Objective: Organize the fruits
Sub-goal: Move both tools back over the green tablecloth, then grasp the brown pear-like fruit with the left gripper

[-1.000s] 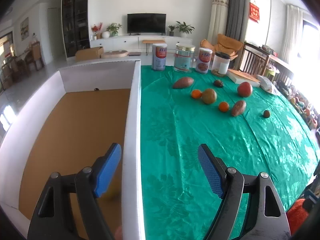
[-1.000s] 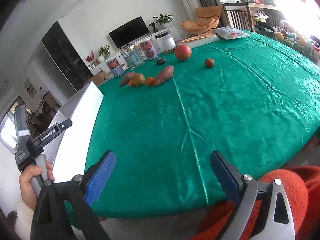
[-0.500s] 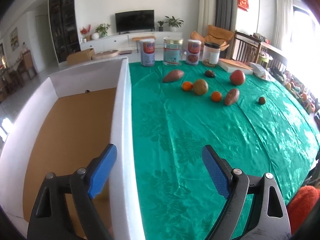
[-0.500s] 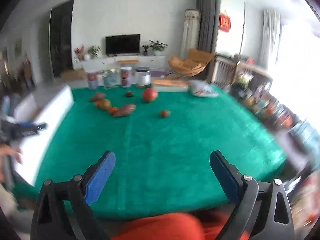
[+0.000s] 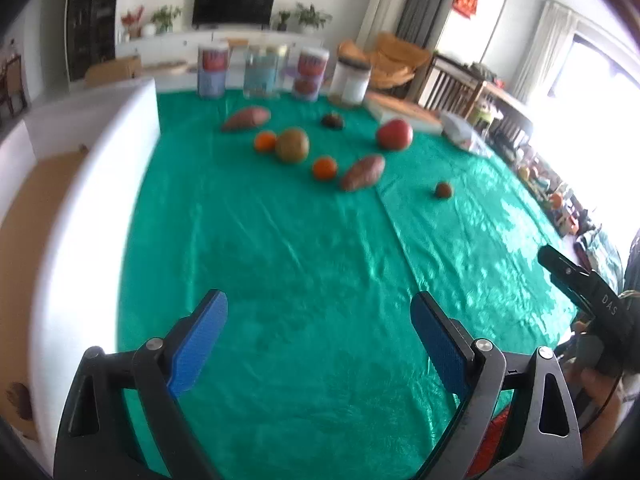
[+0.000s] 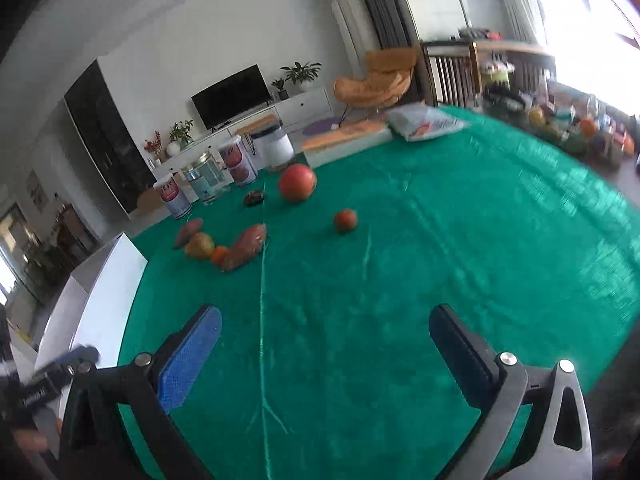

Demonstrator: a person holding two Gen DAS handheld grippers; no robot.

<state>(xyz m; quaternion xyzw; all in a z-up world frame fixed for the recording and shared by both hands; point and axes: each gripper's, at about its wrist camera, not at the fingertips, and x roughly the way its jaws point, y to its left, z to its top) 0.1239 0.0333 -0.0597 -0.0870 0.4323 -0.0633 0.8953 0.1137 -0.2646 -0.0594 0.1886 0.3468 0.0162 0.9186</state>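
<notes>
Fruits lie far off on the green tablecloth point(image 5: 304, 264): a red apple point(image 5: 394, 134), a greenish round fruit point(image 5: 292, 145), two oranges point(image 5: 324, 168), two sweet potatoes point(image 5: 362, 172), a small brown fruit point(image 5: 443, 189) and a dark one point(image 5: 332, 120). A white box with a brown floor point(image 5: 92, 184) stands at the table's left. My left gripper point(image 5: 320, 340) is open and empty over the near cloth, right of the box wall. My right gripper point(image 6: 324, 352) is open and empty, facing the apple point(image 6: 297, 182) and the small fruit point(image 6: 345, 220).
Several tins and a white jar point(image 5: 351, 80) line the table's far edge, with a flat board point(image 5: 404, 110) and a plastic bag point(image 6: 424, 122) at the far right. The box point(image 6: 92, 292) lies left of the right gripper.
My left gripper has swung right, from straddling the box wall to over the cloth. My right gripper has turned back left and moved forward over the table.
</notes>
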